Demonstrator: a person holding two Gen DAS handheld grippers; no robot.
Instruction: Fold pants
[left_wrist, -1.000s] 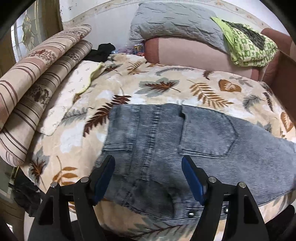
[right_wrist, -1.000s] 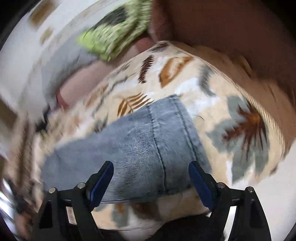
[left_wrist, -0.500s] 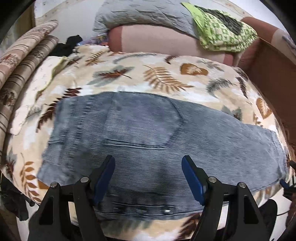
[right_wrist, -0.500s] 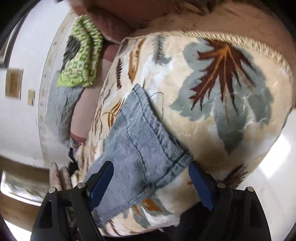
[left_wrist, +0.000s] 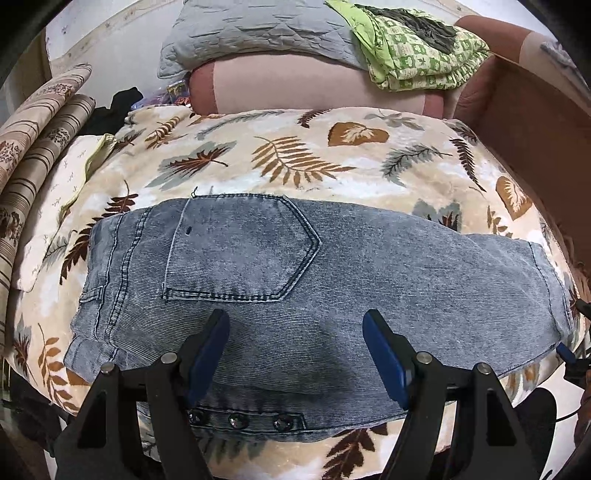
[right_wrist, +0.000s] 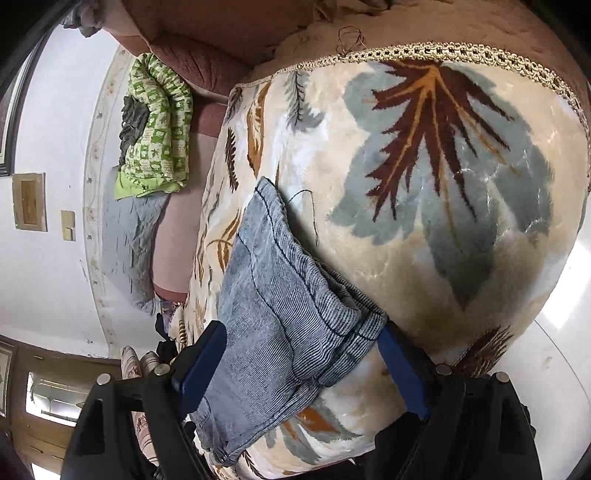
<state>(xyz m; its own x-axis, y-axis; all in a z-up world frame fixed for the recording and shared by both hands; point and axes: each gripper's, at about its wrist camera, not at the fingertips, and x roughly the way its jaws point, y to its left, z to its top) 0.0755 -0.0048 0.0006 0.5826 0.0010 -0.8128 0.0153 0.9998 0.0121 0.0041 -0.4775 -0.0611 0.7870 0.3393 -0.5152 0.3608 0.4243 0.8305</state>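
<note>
My left gripper hangs with its blue fingers spread wide, nothing between them, poised over the near edge of the pants. The pants lie flat across the leaf-print blanket, doubled lengthwise so one back pocket faces up, the waistband to my left and the leg hems to my right; a row of three dark buttons runs along the near edge just below my fingers. My right gripper is also wide open and grips nothing, its fingers straddling the near corner of the stacked hems where they rest on the blanket close to its edge; the right-hand pad sits just beside the hem corner, though whether it touches I cannot tell. In the left wrist view, a blue tip of that right gripper peeks in at the far right edge by the hems. Behind the blanket sit a grey quilted pillow and a folded green patterned cloth, with striped rolled bedding off to my left.
</note>
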